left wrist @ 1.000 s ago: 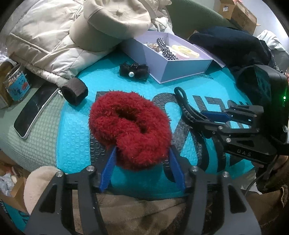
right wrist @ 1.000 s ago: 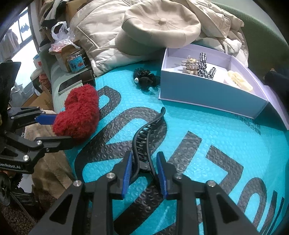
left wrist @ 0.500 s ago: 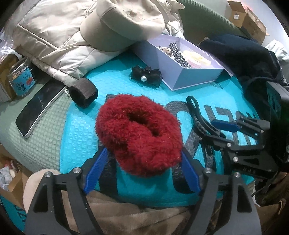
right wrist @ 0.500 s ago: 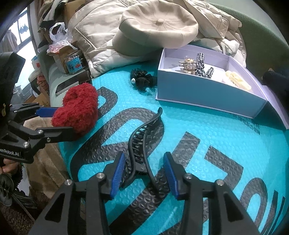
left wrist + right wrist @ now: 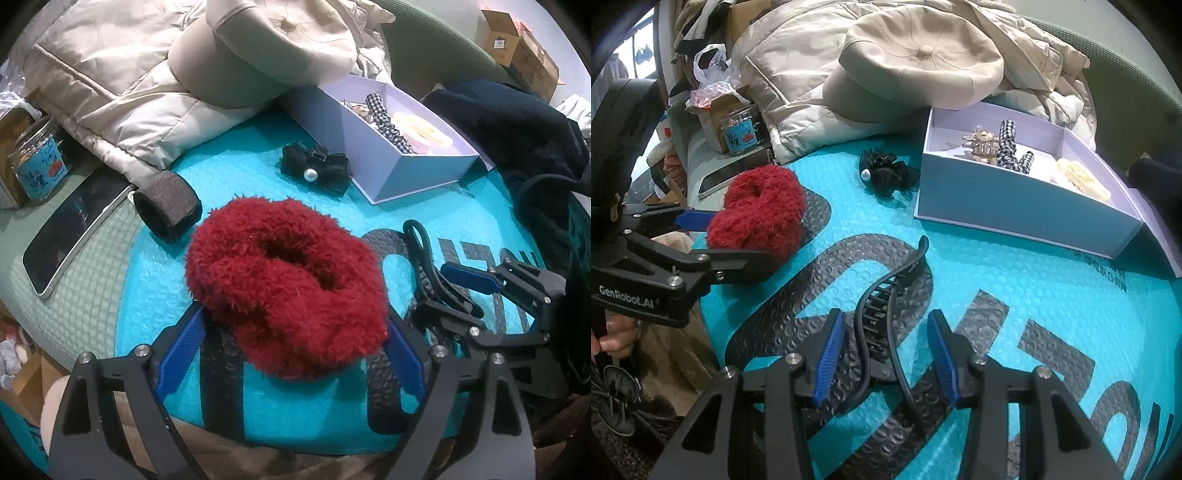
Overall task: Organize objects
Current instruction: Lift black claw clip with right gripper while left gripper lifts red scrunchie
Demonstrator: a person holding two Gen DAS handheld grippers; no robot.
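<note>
Starting at nine o'clock in the right wrist view: sitting there on the teal bubble mailer (image 5: 1015, 266), a fluffy red scrunchie (image 5: 759, 214), with the left gripper (image 5: 735, 240) reaching in around it from the frame edge. Spreading wide, jaws opening at this very moment, blue pads (image 5: 181, 347) flanking the scrunchie's near end in the left wrist view; left pad looking clear of the fur, right pad (image 5: 404, 363) half buried behind it, contact there impossible to call. Resting on the mailer rather than hanging, by the look of it.

Moving toward centre: lying flat on the mailer at six o'clock, a black banana hair clip (image 5: 886, 317), stretching up toward twelve. Straddling its near end, the right gripper (image 5: 884, 356), standing about half open, blue fingers (image 5: 831, 356) parted with daylight on both sides, neither pad pressing the clip.

Sitting farther up at eleven o'clock, a black bow clip with a pearl (image 5: 886, 173), just beside the lavender box (image 5: 1027, 210). Occupying one to two o'clock, that box, open, already holding a gingham bow, a tortoiseshell claw and a pale yellow clip. Leaning over its far rim, a beige cap (image 5: 919, 62) on a cream puffer jacket.
</note>
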